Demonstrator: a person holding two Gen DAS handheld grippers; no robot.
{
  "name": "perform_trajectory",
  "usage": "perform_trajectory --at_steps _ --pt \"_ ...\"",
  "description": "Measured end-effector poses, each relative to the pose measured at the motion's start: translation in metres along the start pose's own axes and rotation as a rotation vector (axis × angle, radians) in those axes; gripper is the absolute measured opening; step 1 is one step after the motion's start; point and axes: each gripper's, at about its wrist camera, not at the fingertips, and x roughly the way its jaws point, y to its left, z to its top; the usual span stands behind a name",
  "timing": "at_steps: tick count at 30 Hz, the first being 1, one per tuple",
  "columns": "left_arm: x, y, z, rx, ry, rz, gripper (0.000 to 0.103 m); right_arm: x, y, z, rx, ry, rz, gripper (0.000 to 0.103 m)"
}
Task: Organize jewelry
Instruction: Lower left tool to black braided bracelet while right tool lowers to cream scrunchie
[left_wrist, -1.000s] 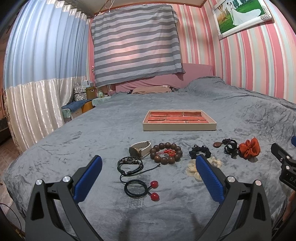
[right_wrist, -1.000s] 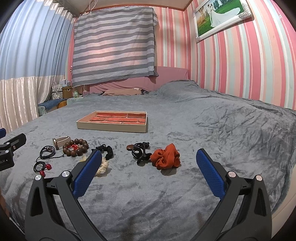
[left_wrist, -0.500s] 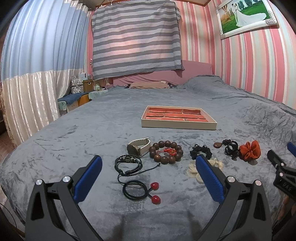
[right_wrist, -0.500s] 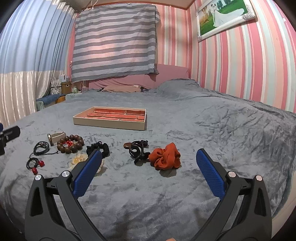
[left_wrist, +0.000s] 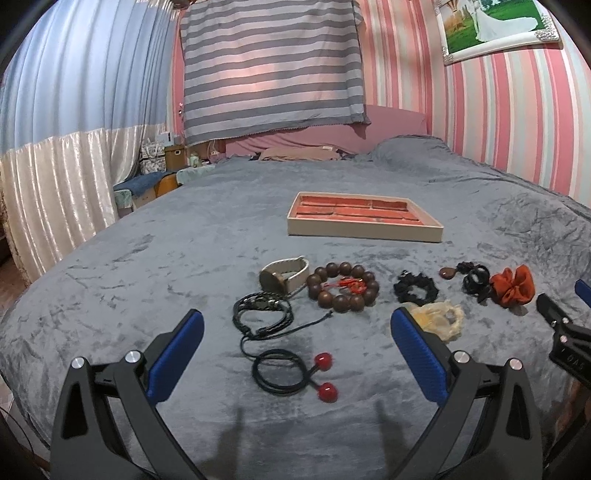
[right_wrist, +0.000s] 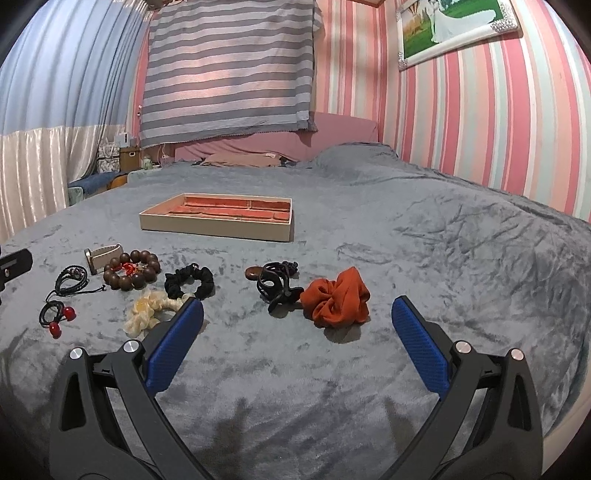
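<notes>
Jewelry lies in a row on a grey bed cover. In the left wrist view: a black hair tie with red balls (left_wrist: 291, 373), a black cord bracelet (left_wrist: 262, 312), a watch (left_wrist: 284, 275), a wooden bead bracelet (left_wrist: 341, 288), a black scrunchie (left_wrist: 415, 290), a cream scrunchie (left_wrist: 439, 319), a black clip (left_wrist: 476, 280) and an orange scrunchie (left_wrist: 513, 286). A beige tray with red lining (left_wrist: 364, 218) sits behind them. My left gripper (left_wrist: 295, 332) is open and empty above the hair tie. My right gripper (right_wrist: 297, 317) is open and empty in front of the orange scrunchie (right_wrist: 336, 297).
The tray (right_wrist: 218, 216) shows empty compartments. Pillows lie at the bed's head under a striped cloth (right_wrist: 229, 66). Curtains and a cluttered side table (left_wrist: 162, 162) stand to the left. The bed's edge runs close on the left and front.
Both grippers have moved slightly forward and lower towards the items. Nothing on the bed has moved.
</notes>
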Motion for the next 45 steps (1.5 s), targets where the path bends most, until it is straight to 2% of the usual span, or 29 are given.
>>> perform_trajectory --at_steps 7,18,27,34,38,40,45 --pt "0.016 0.019 -0.004 -0.028 0.038 0.011 0.099 0.015 0.006 0.002 -0.004 0.04 0.0 0.099" --pt "0.054 0.045 0.016 -0.015 0.088 0.012 0.099 0.045 0.03 0.021 0.003 0.075 0.036 0.099" --pt "0.098 0.075 0.023 -0.007 0.172 -0.002 0.099 0.077 0.063 0.018 -0.014 0.167 0.066 0.099" --pt "0.133 0.086 0.018 -0.021 0.265 -0.076 0.098 0.092 0.074 0.015 -0.021 0.237 0.076 0.087" --pt "0.143 0.087 0.015 -0.016 0.298 -0.092 0.097 0.096 0.079 0.013 -0.023 0.262 0.085 0.084" --pt "0.144 0.087 0.014 0.0 0.301 -0.087 0.094 0.098 0.081 0.012 -0.025 0.272 0.089 0.08" --pt "0.157 0.092 0.008 0.007 0.353 -0.092 0.078 0.103 0.084 0.009 -0.032 0.301 0.094 0.075"
